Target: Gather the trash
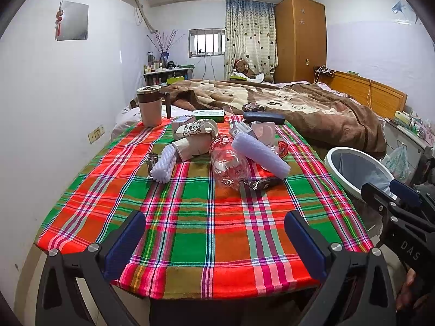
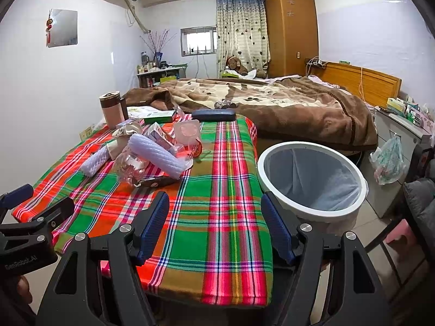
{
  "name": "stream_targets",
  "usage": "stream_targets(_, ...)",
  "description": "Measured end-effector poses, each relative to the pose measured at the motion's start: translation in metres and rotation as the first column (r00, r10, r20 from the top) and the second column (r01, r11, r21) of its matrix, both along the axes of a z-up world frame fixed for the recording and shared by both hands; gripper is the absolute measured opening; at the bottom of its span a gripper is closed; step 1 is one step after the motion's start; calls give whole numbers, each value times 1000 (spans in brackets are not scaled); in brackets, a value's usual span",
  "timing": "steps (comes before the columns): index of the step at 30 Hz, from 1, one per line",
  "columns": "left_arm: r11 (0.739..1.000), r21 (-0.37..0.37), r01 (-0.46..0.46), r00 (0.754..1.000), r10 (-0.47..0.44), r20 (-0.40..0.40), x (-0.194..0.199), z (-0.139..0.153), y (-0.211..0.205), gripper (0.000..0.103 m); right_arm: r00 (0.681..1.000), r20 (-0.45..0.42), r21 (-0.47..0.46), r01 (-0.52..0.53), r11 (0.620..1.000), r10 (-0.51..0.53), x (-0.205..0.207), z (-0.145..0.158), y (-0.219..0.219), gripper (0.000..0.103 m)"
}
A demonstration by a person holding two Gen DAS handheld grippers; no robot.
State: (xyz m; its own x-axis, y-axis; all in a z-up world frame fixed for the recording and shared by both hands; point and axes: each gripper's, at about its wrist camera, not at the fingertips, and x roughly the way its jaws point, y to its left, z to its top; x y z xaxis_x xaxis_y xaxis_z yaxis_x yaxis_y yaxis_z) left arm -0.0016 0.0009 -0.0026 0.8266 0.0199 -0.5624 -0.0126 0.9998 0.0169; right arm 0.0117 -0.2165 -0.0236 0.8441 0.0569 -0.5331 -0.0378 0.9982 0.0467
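Note:
A pile of trash lies mid-table on the plaid cloth (image 1: 206,217): a crushed clear plastic bottle (image 1: 228,163), two purple foam rolls (image 1: 261,154) (image 1: 163,167), a paper cup (image 1: 187,148) and a dark wrapper (image 1: 262,183). The pile also shows in the right wrist view, with the bottle (image 2: 130,167) and a foam roll (image 2: 157,154). A white trash bin (image 2: 312,179) with a grey liner stands right of the table. My left gripper (image 1: 214,233) is open and empty over the table's near edge. My right gripper (image 2: 214,217) is open and empty beside the bin.
A lidded mug (image 1: 149,106), small boxes (image 1: 209,115), a dark case (image 1: 263,118) and a pink square item (image 1: 265,131) sit at the table's far end. A bed with a brown blanket (image 1: 299,108) lies behind. A cabinet (image 2: 399,138) stands at right.

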Motion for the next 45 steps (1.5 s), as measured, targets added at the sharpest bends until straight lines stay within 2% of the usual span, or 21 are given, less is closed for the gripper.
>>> stream_targets(45, 1000, 3, 0, 1000, 0, -14, 3, -4, 5, 103, 1000, -10, -7, -3, 1000, 3, 4, -1, 1, 71)
